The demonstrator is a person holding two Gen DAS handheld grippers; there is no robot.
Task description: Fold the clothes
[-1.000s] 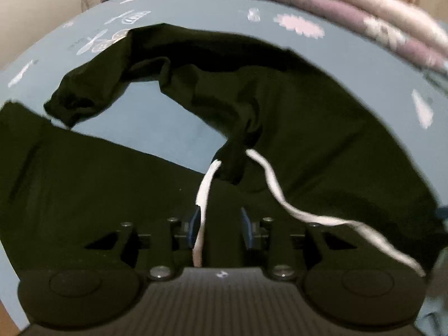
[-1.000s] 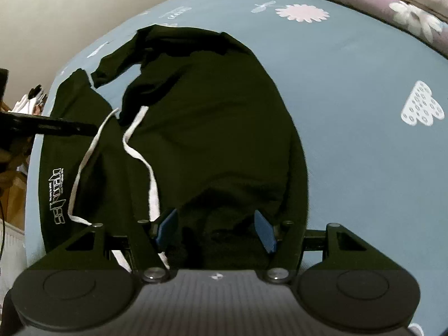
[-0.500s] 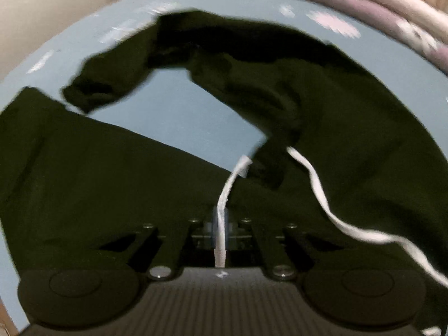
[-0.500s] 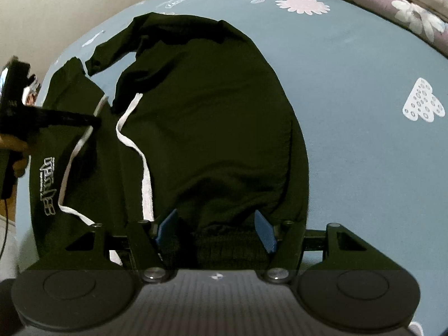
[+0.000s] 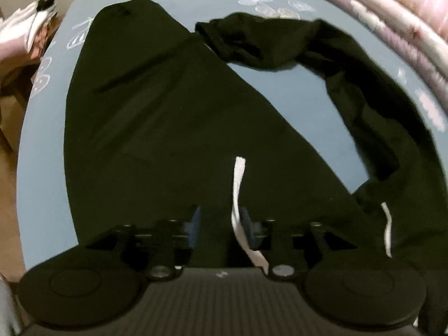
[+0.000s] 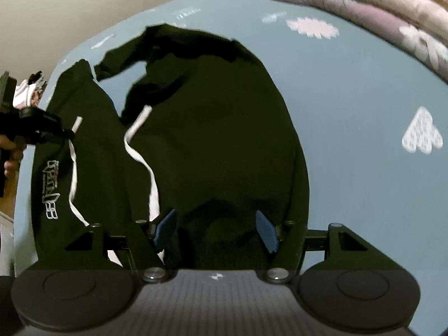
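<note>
Left tongs (image 6: 65,134) opening over the black hoodie's (image 6: 218,145) left half; white drawstring (image 5: 238,196) lies loose between the pads. Hoodie spread on the blue bedsheet (image 6: 364,89). Right tongs (image 6: 215,229) spread, straddling the hem, not pinching.

A black hoodie (image 6: 212,128) lies spread on a blue bedsheet (image 6: 364,89) printed with pale shapes. The right claw (image 6: 215,231) hovers over its near edge, blue pads (image 6: 266,232) wide apart with dark fabric between them, not pinched. At far left, the left claw (image 6: 63,131), jaws opening, meets one white drawstring (image 6: 73,165); a second drawstring (image 6: 142,154) trails beside it.
</note>
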